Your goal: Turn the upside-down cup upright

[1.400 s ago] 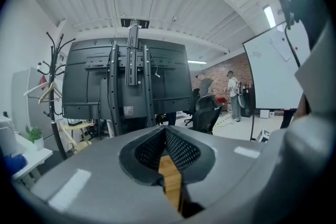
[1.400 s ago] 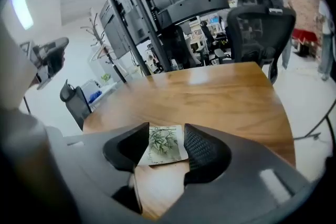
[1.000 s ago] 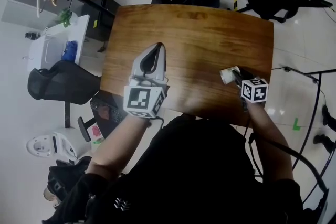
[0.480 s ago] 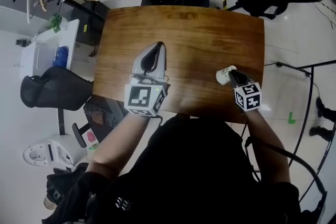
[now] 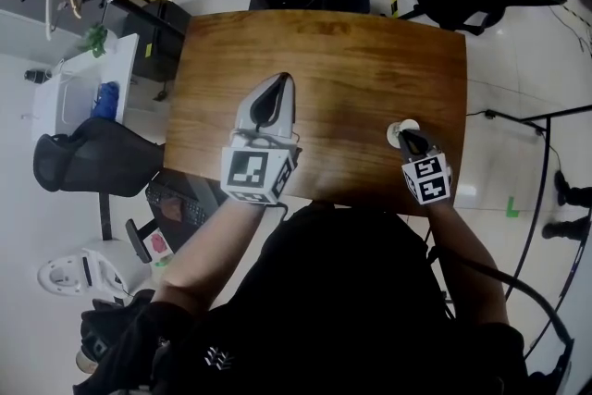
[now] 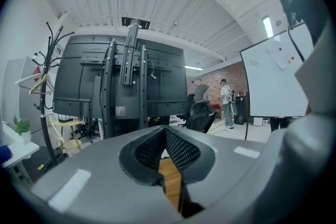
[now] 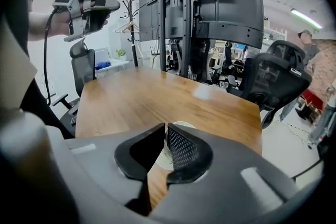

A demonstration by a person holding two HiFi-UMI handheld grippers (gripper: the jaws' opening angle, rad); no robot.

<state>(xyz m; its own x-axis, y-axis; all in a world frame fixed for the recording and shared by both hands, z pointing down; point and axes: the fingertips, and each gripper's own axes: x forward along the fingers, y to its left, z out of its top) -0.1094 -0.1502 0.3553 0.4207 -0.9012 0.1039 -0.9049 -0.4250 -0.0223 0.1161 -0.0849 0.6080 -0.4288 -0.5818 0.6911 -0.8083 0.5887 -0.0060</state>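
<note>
A small white cup (image 5: 404,128) is at the right of the wooden table (image 5: 324,51), near the front edge, and its round end faces up toward the head view. My right gripper (image 5: 408,137) reaches down onto it from the near side. Its jaws are closing, nearly together, with the cup's wall pinched between them. In the right gripper view the cup (image 7: 164,157) shows white between and behind the jaws of my right gripper (image 7: 165,127). My left gripper (image 5: 272,82) hovers over the table's left half, shut and holding nothing. Its meshed pads (image 6: 178,149) meet at the tip.
A black monitor rack (image 7: 210,2) and a coat stand (image 7: 128,13) stand beyond the table's far edge. Office chairs (image 7: 273,81) are at the far right. A white cart (image 5: 88,92) and a black chair (image 5: 83,162) are on the floor to the left.
My right gripper has rolled and closed on the cup, rising a little. The cup, earlier lying more on its side, now shows a round end upward. The left gripper has stayed put.
</note>
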